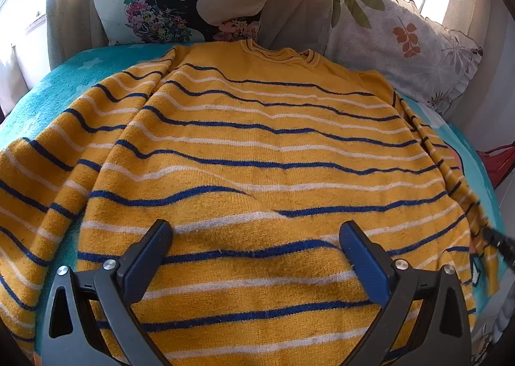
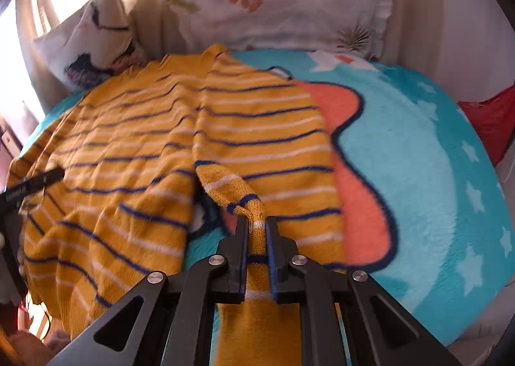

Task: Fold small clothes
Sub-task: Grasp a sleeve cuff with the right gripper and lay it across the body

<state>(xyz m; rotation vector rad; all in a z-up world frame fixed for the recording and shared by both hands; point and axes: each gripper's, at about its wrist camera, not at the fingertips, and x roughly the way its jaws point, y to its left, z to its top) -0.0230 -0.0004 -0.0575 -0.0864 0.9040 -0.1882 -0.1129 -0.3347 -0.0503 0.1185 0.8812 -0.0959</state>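
Striped sweater (image 1: 257, 141) flat on teal blanket (image 2: 434, 157); pillows (image 2: 273, 5) along far edge; left gripper (image 1: 256, 237) spread apart; right gripper (image 2: 257, 237) clamped on sleeve (image 2: 257, 231).

Yellow knit sweater (image 1: 257, 147) with blue and white stripes, spread flat on a turquoise blanket (image 2: 434, 157), one sleeve (image 2: 257, 231) bunched and lifted.

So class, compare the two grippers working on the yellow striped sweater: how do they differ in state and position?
The left gripper is open, its fingers spread apart over the body of the yellow knitted sweater with blue and white stripes; the right gripper is shut, pinching a sleeve end. The left grips no fabric; the right holds a bunched fold. Both are black with blue pads.
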